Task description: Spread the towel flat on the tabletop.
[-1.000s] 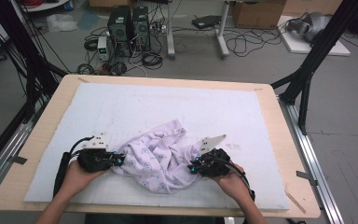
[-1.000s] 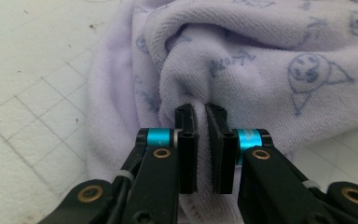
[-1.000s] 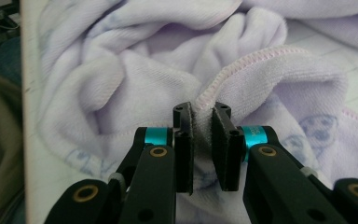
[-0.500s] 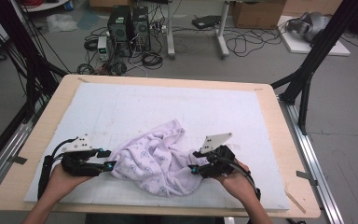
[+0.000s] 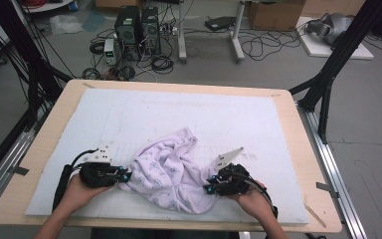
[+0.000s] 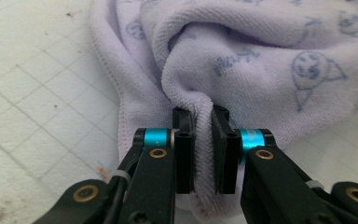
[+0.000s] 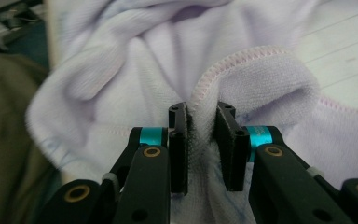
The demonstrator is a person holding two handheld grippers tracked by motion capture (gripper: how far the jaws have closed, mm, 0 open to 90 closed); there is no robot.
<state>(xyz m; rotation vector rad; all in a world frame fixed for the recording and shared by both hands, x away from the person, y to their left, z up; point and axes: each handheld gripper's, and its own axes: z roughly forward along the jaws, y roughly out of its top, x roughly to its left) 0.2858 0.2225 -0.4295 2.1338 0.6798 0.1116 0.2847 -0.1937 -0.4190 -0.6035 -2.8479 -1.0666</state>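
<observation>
Both claws pinching the towel

My left claw (image 6: 200, 116) and right claw (image 7: 201, 112) have just closed, clamping the lavender towel (image 5: 166, 172) folds between them, ready to spread it across the worktop (image 5: 45, 144).

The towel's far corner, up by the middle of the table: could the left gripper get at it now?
Probably not right away: the left gripper is shut on a fold of the towel and must let go first.

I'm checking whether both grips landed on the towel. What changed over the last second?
Both hand-held grippers let go and re-gripped: half a second ago they had drawn outward, and their jaws have just been closing. Now the left hand-held gripper and right hand-held gripper each pinch a fold of the lilac towel. The towel stayed crumpled on the white mat.
</observation>
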